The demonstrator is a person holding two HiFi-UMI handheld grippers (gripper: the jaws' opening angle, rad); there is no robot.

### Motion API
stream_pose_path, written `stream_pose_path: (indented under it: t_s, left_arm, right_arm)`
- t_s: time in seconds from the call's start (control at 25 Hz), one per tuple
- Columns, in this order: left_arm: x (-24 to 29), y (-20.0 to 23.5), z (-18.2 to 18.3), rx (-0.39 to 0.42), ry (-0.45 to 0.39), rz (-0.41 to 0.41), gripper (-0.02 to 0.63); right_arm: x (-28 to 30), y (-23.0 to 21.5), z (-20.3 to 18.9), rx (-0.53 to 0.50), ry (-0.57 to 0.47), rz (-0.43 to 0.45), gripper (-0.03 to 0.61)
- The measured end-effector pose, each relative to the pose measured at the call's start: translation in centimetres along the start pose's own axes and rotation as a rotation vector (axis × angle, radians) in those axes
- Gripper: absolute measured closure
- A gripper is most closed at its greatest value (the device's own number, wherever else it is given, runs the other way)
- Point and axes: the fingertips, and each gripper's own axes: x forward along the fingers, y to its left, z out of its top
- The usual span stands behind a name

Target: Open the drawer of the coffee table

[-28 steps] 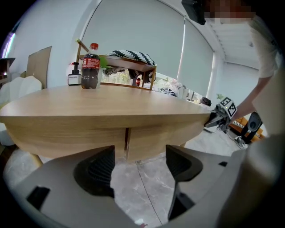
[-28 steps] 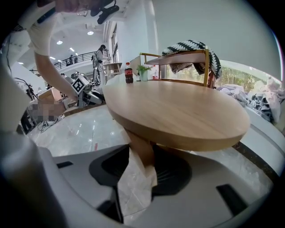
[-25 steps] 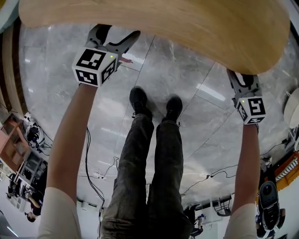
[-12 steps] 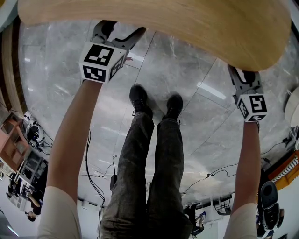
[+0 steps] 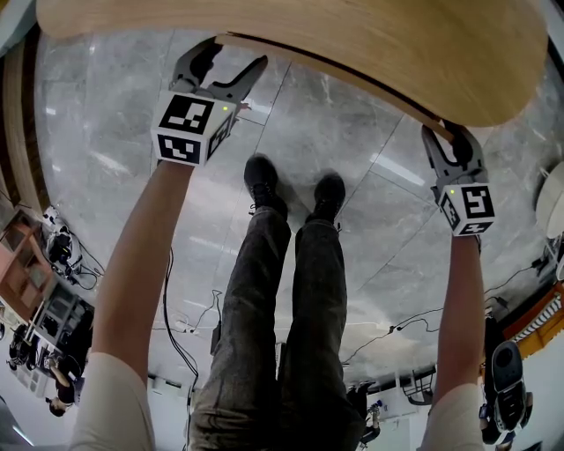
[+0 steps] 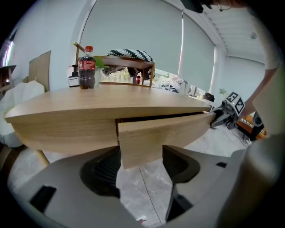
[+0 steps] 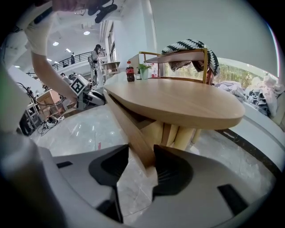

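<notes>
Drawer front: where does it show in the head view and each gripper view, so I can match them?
Head view: drawer front, thin strip under the dark gap, upper right of centre.
Left gripper view: wide panel at centre.
Right gripper view: slanted panel just left of centre.
Shared landmark: the tabletop directly above it in all three.

You stand on a pale grey marble floor (image 5: 352,176), polished enough to throw back the lamps, with black cables (image 5: 166,291) trailing across it behind you. Ahead, white blinds (image 6: 133,31) hang low over a long window (image 7: 242,73), where green shows through the glass and flat daylight comes in. Before it stands a rack (image 6: 152,73) with a striped blanket (image 6: 131,53) draped over its top. A white cushioned seat (image 6: 18,102) sits off to your left. Round ceiling lights (image 7: 87,32) burn above a railed gallery (image 7: 84,55).
</notes>
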Motion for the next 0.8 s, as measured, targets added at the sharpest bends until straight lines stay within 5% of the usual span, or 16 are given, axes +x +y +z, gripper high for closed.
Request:
stream_pose_path:
  t_s: [0.8]
  left_arm:
    - [-4.6,-2.9,-3.2,-0.068,0.049,0.052,0.318]
  right_arm:
    - [-3.6,5.1,-2.8,0.044,0.033,0.020,0.390]
